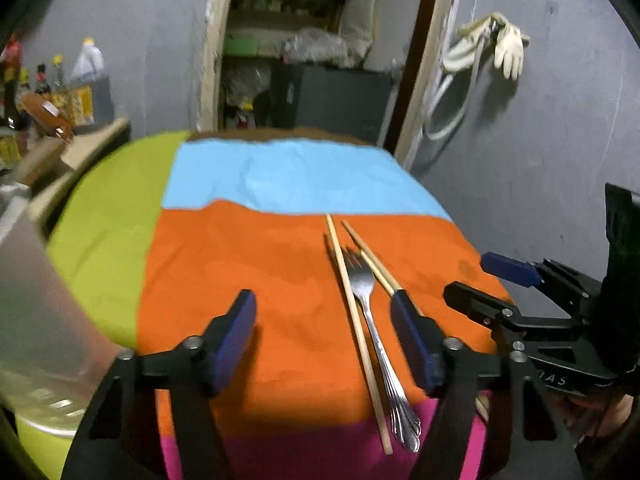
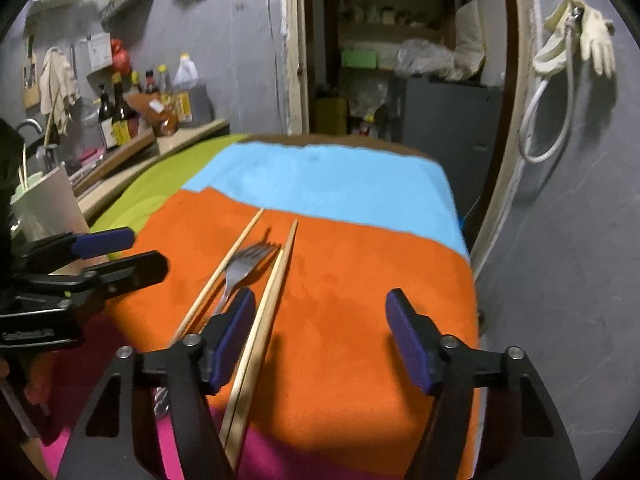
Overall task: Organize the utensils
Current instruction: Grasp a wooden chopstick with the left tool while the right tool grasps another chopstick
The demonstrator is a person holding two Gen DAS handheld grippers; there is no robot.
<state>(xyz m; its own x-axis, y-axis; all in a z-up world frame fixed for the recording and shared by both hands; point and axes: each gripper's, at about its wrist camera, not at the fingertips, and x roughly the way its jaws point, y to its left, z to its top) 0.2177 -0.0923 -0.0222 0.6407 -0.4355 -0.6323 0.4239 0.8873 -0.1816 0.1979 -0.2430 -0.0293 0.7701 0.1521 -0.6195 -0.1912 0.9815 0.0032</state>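
Fork [image 1: 370, 312] betw. two chopsticks [image 1: 352, 312] on orange cloth [image 1: 240, 264] (left gripper [image 1: 324, 332] spread wide above).

fork [image 2: 244, 268] handle hidden behind right gripper [image 2: 320, 336], container [image 1: 36, 300] blurred, cut off

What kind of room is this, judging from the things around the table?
Probably a small home kitchen: sauce and oil bottles stand on a counter by the wall, rubber gloves hang on a hook, and a fork lies with chopsticks on the table.
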